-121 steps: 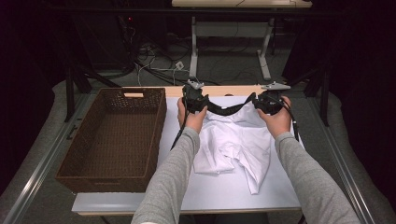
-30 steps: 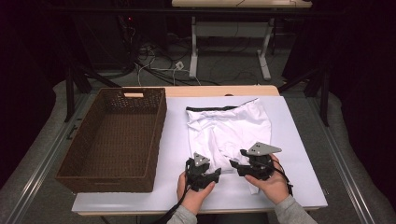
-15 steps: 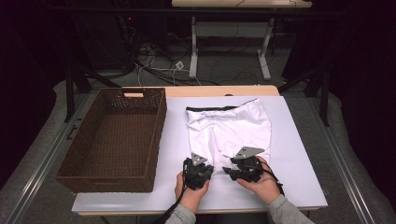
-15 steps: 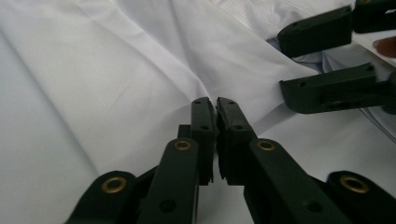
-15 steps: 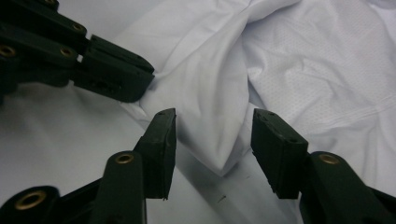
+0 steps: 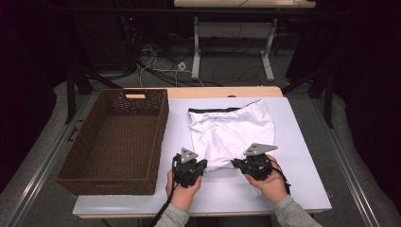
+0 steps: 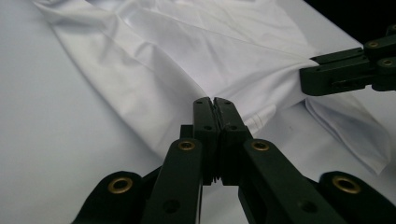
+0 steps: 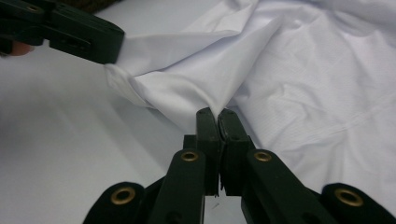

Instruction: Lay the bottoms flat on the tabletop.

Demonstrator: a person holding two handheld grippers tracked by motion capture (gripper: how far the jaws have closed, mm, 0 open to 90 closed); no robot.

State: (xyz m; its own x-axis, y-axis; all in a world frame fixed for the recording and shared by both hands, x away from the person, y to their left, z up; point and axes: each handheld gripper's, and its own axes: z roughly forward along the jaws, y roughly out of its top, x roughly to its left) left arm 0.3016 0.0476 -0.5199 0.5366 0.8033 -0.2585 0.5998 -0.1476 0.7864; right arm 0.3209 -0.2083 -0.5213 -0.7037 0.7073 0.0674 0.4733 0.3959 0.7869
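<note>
A white garment (image 6: 231, 130) with a black waistband at its far edge lies spread on the white table (image 6: 302, 156). My left gripper (image 6: 204, 163) is shut on the garment's near left hem, and its jaws pinch the cloth edge (image 7: 261, 116) in the left gripper view (image 7: 215, 100). My right gripper (image 6: 234, 163) has just been closing and is now shut on the near hem a little to the right, with a fold of cloth (image 8: 187, 88) running into its jaws (image 8: 215, 112). Each gripper view also catches the other gripper (image 7: 336, 72) (image 8: 84, 37) clamped on the hem.
A large brown wicker basket (image 6: 156, 142) stands on the table's left, close beside my left hand. Bare white tabletop lies to the right of the garment and along the near edge. Behind the table are desk legs and cables on the floor.
Four seconds ago both grippers were at the garment's far edge. Over the last second they closed in on the near hem and shut on it; the left one rose slightly.
</note>
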